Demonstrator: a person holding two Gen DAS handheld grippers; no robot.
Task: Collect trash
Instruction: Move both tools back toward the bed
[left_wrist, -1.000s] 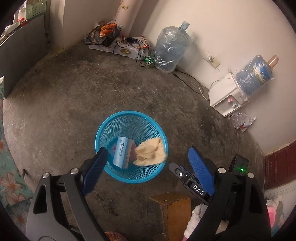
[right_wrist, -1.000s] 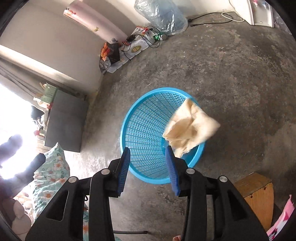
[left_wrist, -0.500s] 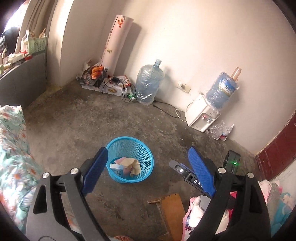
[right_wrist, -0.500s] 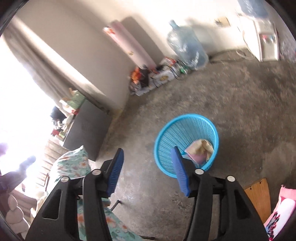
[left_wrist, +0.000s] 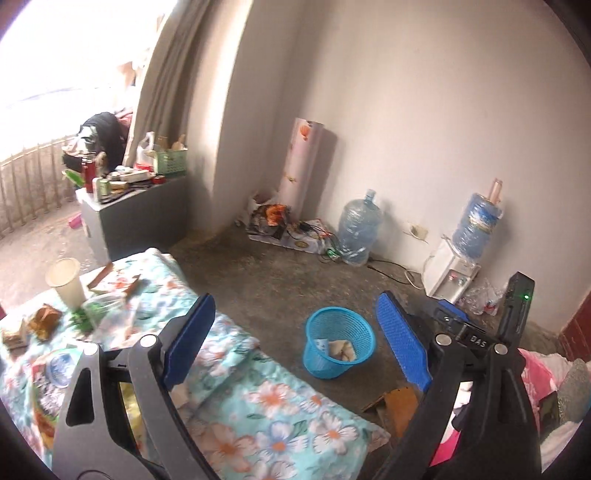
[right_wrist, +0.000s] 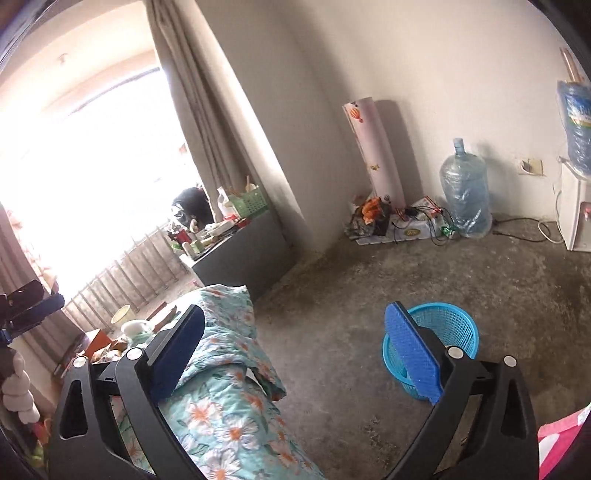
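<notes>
Both grippers are empty: the left gripper (left_wrist: 295, 347) has its jaws spread, and the right gripper's (right_wrist: 295, 354) jaws have just been opening wide. Remaining trash, a paper cup (left_wrist: 66, 282) and wrappers (left_wrist: 44, 321), sits on the floral bed (left_wrist: 258, 406), left of the jaws and nearer the left hand; the blue basket (left_wrist: 338, 347) stands right.

Left tool (left_wrist: 295, 347) gaping, empty; right tool (right_wrist: 295, 354) just spread wide, empty.
</notes>
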